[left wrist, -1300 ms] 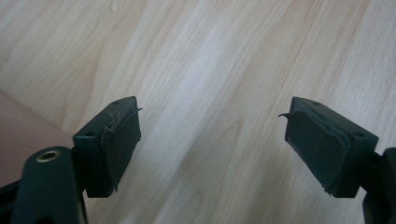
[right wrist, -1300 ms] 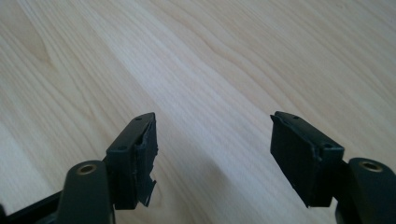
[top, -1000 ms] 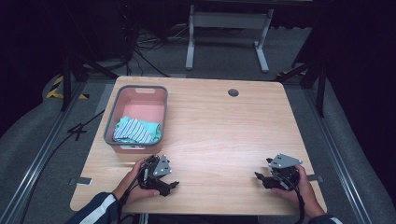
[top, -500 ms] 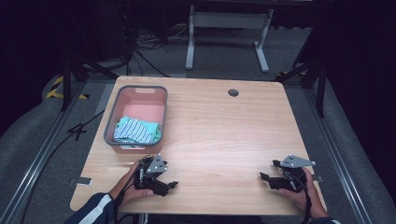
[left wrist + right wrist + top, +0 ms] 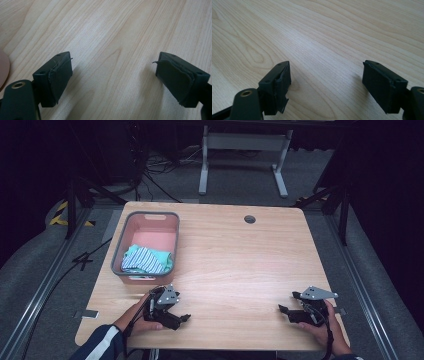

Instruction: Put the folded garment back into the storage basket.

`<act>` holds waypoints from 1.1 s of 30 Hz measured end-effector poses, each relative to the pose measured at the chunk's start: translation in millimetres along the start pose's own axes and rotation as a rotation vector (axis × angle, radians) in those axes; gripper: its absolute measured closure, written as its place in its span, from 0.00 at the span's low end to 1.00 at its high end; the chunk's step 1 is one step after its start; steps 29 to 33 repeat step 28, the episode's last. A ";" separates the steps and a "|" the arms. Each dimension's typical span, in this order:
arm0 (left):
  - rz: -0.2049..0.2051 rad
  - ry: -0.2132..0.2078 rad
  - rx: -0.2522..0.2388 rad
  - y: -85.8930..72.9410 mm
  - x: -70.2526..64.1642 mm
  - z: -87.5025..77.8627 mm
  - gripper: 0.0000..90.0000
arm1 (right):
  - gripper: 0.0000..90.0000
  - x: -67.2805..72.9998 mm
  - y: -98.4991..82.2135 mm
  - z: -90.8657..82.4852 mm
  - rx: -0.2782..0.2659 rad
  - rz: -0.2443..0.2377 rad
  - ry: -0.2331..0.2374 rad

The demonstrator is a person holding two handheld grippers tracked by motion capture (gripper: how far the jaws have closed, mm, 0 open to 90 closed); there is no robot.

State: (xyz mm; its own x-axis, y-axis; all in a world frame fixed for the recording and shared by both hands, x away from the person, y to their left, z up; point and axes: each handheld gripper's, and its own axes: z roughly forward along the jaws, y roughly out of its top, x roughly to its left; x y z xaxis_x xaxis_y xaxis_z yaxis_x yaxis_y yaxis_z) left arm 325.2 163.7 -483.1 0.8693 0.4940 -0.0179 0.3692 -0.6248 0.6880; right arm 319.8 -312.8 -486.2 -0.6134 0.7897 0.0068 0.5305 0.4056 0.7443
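My left gripper [image 5: 181, 318] rests low over the wooden table [image 5: 240, 265] near its front left, held by a hand in a striped sleeve. Its jaws stand open, and in the left gripper view the left gripper [image 5: 113, 67] has only bare wood between its pads. My right gripper [image 5: 287, 303] is held near the front right, pointing left. Its jaws have just been opening, and in the right gripper view the right gripper [image 5: 325, 72] stands wide with nothing between them. A pink basket [image 5: 119, 251] with a grey rim holds a folded teal-and-white striped cloth [image 5: 145, 260] just beyond the left gripper.
A round cable hole [image 5: 249, 219] lies at the table's far side. The basket's pink edge [image 5: 3, 67] shows at the left of the left gripper view. Beyond the table stand a grey metal frame [image 5: 240, 142] and cables on the dark floor.
The right gripper has shifted slightly to the right and its jaws stand wider. The left hand and the basket have stayed in place.
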 end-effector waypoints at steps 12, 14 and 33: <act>0.003 0.000 0.002 0.1 0.2 -0.1 0.16 | 0.26 0.0 0.0 0.0 0.000 0.000 0.000; 0.002 0.001 0.003 0.3 0.2 0.1 0.15 | 0.26 -0.1 0.0 0.0 -0.001 0.000 0.000; -0.010 0.011 0.016 2.7 2.2 3.3 0.08 | 0.26 -0.7 0.2 0.2 -0.001 -0.001 0.006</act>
